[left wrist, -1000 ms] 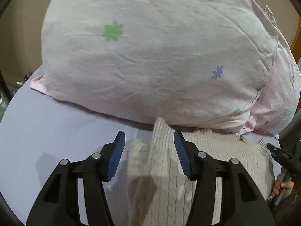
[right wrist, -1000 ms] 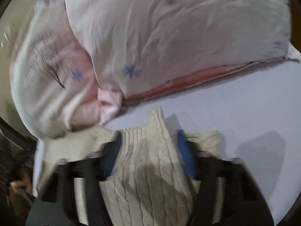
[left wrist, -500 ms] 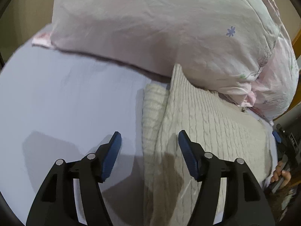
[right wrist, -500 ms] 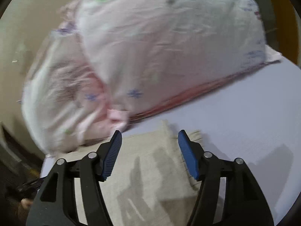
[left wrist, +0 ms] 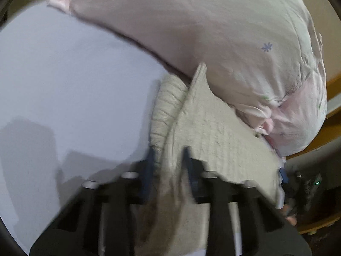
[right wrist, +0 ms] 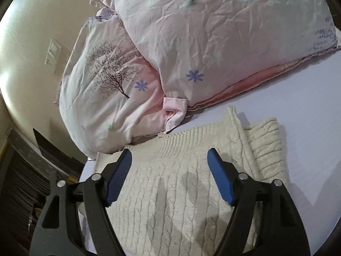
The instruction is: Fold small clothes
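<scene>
Left gripper [left wrist: 168, 168] is pinching a raised fold of the cream knit sweater [left wrist: 213, 132], fingers [left wrist: 147, 170] closing on the cloth; view is blurry. Right gripper [right wrist: 169, 177] is hovering over the sweater [right wrist: 181, 192] with fingers [right wrist: 220, 179] spread wide, gripping nothing. Sweater is lying flat on the pale lavender bed sheet [right wrist: 309, 111], one edge folded over, its top edge touching the floral pillows [right wrist: 213, 32].

Two floral pillows rest at the far edge of the lavender bed sheet [right wrist: 298, 115]. The upper pillow [right wrist: 223, 32] overlaps the tree-print pillow [right wrist: 102, 89]. A wall switch plate [right wrist: 53, 52] is mounted on the cream wall [right wrist: 32, 21].
</scene>
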The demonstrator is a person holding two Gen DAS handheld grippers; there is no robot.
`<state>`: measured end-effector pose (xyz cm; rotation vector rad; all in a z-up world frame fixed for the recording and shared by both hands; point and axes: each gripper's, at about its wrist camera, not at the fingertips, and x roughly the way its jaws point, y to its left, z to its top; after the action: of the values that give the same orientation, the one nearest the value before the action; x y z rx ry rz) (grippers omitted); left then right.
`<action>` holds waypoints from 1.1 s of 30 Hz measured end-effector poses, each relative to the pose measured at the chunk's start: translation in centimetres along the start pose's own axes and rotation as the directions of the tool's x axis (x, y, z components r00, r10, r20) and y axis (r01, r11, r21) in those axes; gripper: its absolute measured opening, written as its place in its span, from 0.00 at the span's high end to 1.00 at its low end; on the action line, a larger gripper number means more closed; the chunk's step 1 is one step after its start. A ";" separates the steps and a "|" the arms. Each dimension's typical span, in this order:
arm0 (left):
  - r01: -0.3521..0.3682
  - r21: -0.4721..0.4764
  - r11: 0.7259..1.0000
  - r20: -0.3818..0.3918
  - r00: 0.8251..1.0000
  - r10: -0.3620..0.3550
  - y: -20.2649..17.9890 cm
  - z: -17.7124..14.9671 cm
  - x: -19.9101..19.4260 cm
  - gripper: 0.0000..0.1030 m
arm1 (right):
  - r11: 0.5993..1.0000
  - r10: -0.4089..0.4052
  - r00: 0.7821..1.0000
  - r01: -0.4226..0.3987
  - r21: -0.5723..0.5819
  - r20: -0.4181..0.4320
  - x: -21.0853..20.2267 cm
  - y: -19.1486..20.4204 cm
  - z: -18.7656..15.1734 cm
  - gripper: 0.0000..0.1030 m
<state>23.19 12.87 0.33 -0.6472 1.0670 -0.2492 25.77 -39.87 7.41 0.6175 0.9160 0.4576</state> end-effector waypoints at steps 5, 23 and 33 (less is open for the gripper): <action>0.198 -0.055 0.979 0.034 0.980 -0.196 -3.0 0.6 -1.7 0.88 | 0.997 0.068 0.997 -0.069 0.026 0.031 -0.9 -0.3 0.6 0.26; 0.637 -0.012 0.771 -0.221 0.750 -0.624 -25.7 -8.8 10.6 0.61 | 0.969 0.063 0.991 -0.089 0.231 0.119 -7.5 -8.5 4.0 0.06; 0.067 0.305 0.950 -0.087 0.995 -0.042 -19.6 -9.3 8.6 0.33 | 0.977 -0.074 0.975 0.113 0.180 -0.209 -2.3 -7.6 2.3 0.02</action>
<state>21.40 -10.24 2.85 -0.3877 1.0598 -0.4828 27.26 -47.52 4.76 0.7077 1.1872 0.3536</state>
